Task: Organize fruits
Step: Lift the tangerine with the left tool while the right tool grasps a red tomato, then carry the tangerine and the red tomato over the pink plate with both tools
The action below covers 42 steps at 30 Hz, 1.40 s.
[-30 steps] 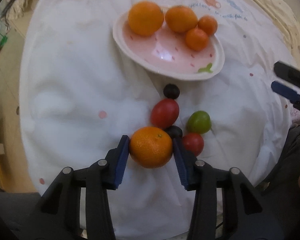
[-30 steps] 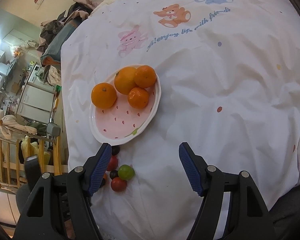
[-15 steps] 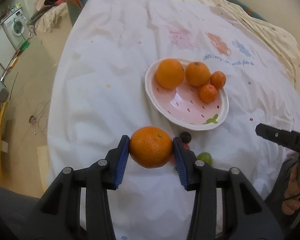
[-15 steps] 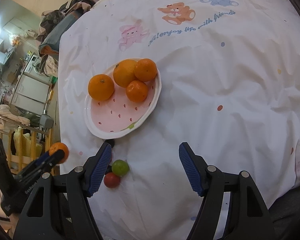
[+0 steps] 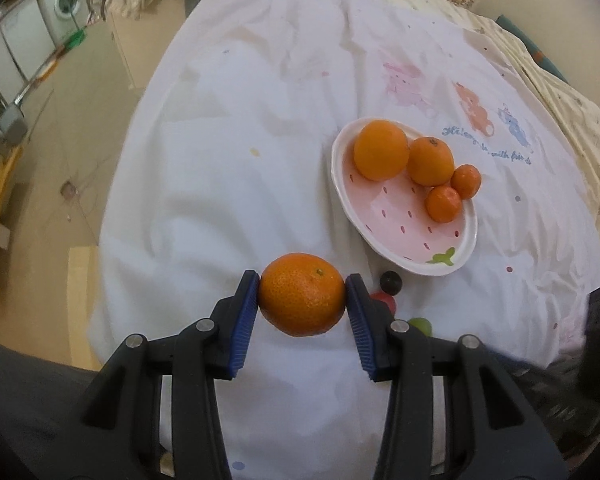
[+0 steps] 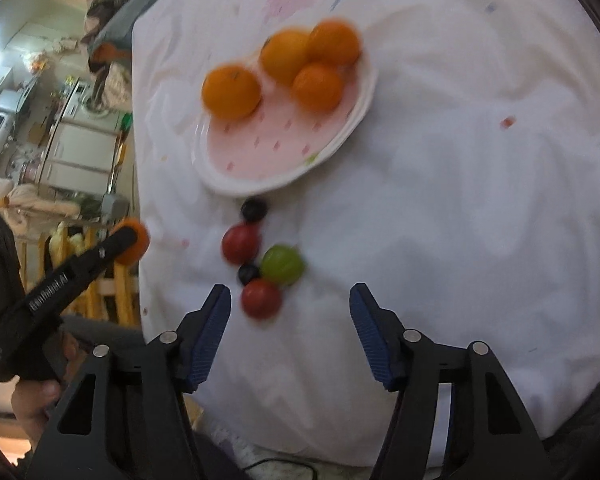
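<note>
My left gripper (image 5: pixel 302 294) is shut on an orange mandarin (image 5: pixel 302 294) and holds it in the air above the table's near-left part. It also shows in the right wrist view (image 6: pixel 130 242), at the left. A pink strawberry plate (image 5: pixel 396 236) holds several oranges (image 5: pixel 380 154). My right gripper (image 6: pixel 290 302) is open and empty, low over a cluster of small fruits: two red tomatoes (image 6: pixel 241 243), a green one (image 6: pixel 282 265) and two dark berries (image 6: pixel 254 209). The nearest red tomato (image 6: pixel 261 299) lies just inside its left finger.
A white cloth with cartoon prints (image 5: pixel 260 160) covers the round table. The floor, a washing machine (image 5: pixel 62 0) and furniture lie to the left of the table. The right wrist view is blurred by motion.
My left gripper lifted the mandarin off the cloth and pulled up and back to the left. My right gripper moved down and forward toward the small fruits.
</note>
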{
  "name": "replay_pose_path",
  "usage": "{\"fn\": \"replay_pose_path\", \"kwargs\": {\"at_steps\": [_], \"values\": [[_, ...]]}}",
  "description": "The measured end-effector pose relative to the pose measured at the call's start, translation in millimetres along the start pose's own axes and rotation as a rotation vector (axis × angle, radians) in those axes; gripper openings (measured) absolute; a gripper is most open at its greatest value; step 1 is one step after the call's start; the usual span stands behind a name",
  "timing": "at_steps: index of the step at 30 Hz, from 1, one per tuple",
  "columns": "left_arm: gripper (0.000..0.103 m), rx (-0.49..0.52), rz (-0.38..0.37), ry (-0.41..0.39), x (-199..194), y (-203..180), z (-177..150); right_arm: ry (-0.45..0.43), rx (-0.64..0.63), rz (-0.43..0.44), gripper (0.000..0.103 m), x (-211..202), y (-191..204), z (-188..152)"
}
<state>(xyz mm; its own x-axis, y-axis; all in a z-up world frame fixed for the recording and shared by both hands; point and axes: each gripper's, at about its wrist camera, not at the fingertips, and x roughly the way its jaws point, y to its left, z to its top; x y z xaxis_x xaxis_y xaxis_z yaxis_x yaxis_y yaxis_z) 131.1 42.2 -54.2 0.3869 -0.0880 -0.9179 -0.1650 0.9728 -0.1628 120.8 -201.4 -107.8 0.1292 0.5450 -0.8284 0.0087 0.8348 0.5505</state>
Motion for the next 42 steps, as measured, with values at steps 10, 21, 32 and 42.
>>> {"fn": "replay_pose_path", "kwargs": {"at_steps": [10,21,32,42], "values": [[0.040,-0.017,-0.060,0.016,-3.1,-3.2,-0.7,0.093,0.033,-0.005,0.047,52.9,23.2,-9.9],[0.040,-0.033,-0.071,0.028,-1.1,-1.0,0.2,0.085,0.009,-0.036,0.032,56.0,27.3,-9.9],[0.040,-0.022,-0.043,0.032,3.0,-1.9,-1.9,0.118,-0.002,0.037,0.032,29.7,21.5,-24.5],[0.040,-0.017,-0.015,0.049,15.0,-2.2,-2.5,0.028,-0.048,0.115,0.032,-21.1,12.9,-17.9]]}}
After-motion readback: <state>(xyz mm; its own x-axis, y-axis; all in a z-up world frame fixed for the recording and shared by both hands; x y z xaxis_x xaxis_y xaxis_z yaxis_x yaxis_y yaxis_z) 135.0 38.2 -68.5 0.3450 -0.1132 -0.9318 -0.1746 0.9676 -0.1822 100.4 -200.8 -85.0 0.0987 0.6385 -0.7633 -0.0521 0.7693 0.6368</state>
